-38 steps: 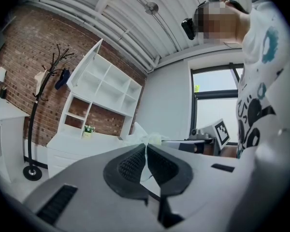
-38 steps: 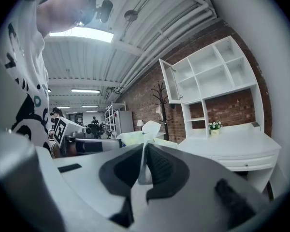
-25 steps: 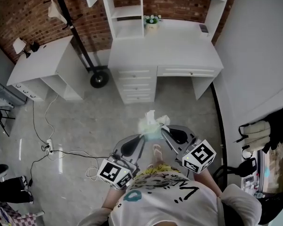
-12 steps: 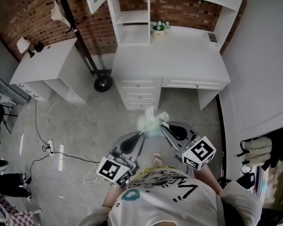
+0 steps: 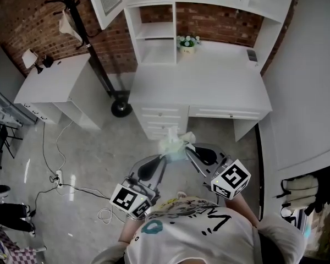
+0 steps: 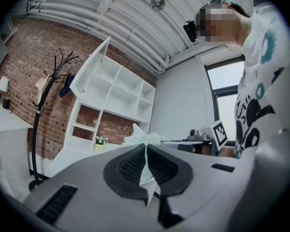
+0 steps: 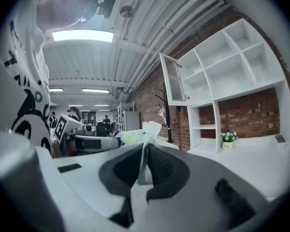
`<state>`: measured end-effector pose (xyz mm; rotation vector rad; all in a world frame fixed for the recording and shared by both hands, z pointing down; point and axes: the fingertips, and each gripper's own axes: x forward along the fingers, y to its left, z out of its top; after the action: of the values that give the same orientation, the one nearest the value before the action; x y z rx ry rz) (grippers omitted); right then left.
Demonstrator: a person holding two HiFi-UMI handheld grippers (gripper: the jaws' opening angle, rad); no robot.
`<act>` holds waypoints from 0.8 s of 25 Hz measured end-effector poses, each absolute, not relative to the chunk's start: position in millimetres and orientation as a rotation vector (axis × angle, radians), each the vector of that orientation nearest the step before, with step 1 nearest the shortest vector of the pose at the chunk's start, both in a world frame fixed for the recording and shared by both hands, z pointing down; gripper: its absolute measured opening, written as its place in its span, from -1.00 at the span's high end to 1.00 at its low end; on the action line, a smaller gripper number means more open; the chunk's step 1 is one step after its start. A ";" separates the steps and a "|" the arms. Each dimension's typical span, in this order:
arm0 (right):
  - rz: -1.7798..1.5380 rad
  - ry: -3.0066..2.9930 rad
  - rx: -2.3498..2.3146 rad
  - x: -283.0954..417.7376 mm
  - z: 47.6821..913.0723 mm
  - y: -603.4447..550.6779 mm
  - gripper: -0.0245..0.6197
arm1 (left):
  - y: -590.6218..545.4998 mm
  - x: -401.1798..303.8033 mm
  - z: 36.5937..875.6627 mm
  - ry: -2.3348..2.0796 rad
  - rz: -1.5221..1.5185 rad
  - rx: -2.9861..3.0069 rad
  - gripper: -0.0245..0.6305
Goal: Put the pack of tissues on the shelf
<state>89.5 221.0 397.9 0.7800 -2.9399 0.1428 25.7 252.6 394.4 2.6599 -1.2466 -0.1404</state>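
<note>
The pack of tissues, pale green with a white tissue sticking up, hangs in the air in front of the person, held from both ends. My left gripper is shut on its left edge, and the wrapper's thin flap is pinched between the jaws. My right gripper is shut on the right edge, with the wrapper caught between its pads. The white shelf unit rises over the white desk straight ahead, with open cubbies above.
A small pot of flowers stands at the back of the desk, a remote-like object at its right. A black coat stand and a low white cabinet stand to the left. Cables lie on the floor.
The person has walked toward the desk with the pack held between both grippers; the desk and shelf are nearer and lower in view. Both grips are unchanged.
</note>
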 end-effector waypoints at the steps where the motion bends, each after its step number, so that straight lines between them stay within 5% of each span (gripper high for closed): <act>1: 0.147 -2.943 0.784 91.7 399.1 215.1 0.83 | 245.8 27.6 394.6 -1.243 -0.141 2.663 0.87; 20: 0.206 -2.931 0.866 97.6 408.9 124.9 0.83 | 156.4 35.3 401.2 -1.192 -0.153 2.641 0.87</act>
<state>97.6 124.9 408.9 0.8658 -2.9305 0.2056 35.3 156.4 401.2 2.6406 -1.1915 -0.1533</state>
